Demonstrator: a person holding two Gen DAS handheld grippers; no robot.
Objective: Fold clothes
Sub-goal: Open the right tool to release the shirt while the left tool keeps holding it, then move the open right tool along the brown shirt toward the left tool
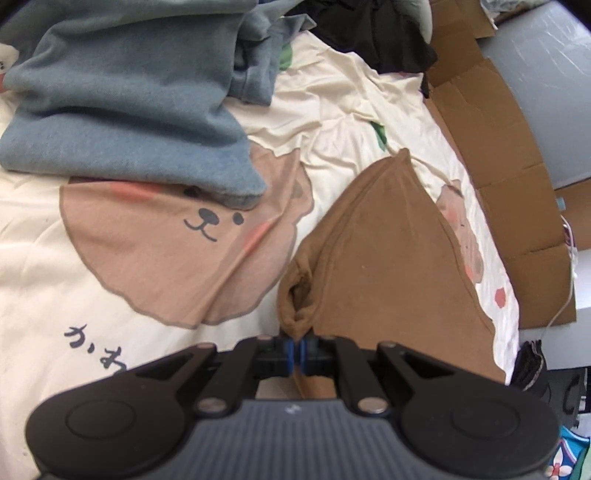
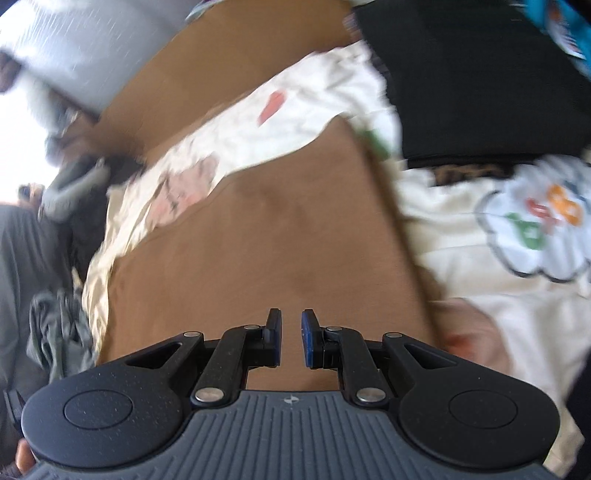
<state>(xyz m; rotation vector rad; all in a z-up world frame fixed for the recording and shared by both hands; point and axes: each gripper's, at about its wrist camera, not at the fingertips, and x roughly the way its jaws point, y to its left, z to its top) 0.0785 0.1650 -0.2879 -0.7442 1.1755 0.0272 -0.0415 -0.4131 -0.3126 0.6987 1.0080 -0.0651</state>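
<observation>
A brown garment (image 1: 388,266) lies folded on the cream bear-print bedsheet (image 1: 74,295), one corner lifted into a peak. My left gripper (image 1: 297,350) is shut on a bunched edge of this garment at its near left corner, with the cloth pinched between the blue pads. In the right wrist view the same brown garment (image 2: 258,221) spreads flat below my right gripper (image 2: 291,332). Its jaws stand a narrow gap apart above the cloth, and nothing shows between the pads. That view is blurred by motion.
A blue-grey sweater (image 1: 122,103) lies piled at the far left and a black garment (image 1: 369,33) at the far end. Flattened cardboard (image 1: 498,147) lines the bed's right side. The right wrist view shows a black garment (image 2: 480,92), the cardboard (image 2: 221,55) and grey cloth (image 2: 55,332).
</observation>
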